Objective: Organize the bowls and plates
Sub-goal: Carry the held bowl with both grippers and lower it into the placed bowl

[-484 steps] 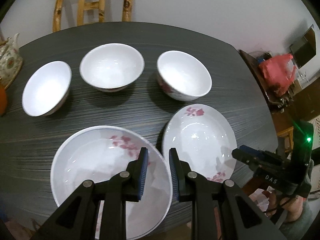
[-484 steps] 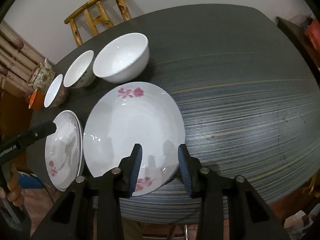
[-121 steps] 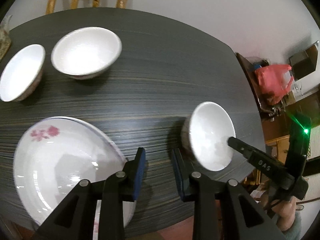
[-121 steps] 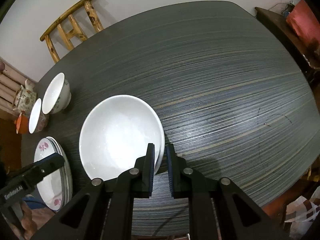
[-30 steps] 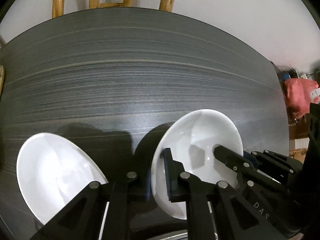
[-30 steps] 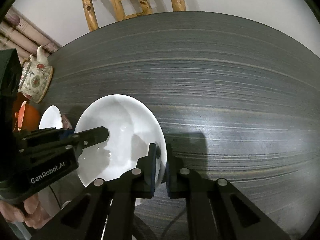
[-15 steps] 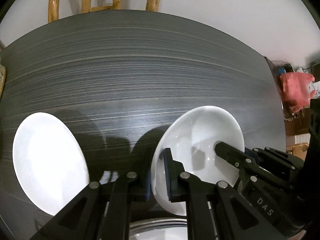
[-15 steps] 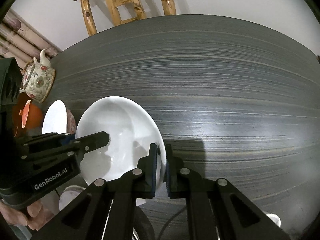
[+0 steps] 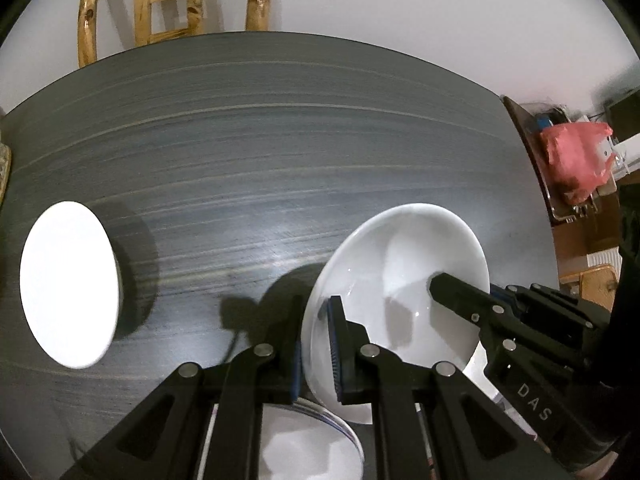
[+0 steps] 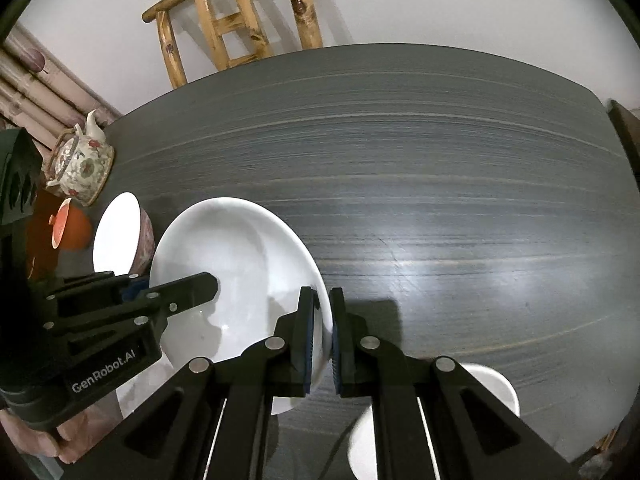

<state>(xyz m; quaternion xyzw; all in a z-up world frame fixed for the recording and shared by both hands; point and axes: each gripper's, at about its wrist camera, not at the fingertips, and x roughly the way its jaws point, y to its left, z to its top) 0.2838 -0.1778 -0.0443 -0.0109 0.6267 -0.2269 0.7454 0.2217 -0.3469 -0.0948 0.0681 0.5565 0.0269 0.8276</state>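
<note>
Both wrist cams are looking down-forward along their fingers, close over the dark table (image 9: 280, 152). Both are sharing the white bowl (image 9: 400, 280) (image 10: 240, 264), each catching the other gripper, plus the wooden chair (image 10: 240, 32) behind.

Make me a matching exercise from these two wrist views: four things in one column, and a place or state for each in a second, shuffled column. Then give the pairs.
Things
1. white bowl
2. teapot
3. wooden chair
4. red plastic bag

Places or states
A. behind the table's far edge, against the wall
B. off the table, on furniture to the right
C. gripped at its rim from both sides by the left gripper and the right gripper
D. at the table's left edge, flower-patterned

Pairs: 1-C, 2-D, 3-A, 4-B
</note>
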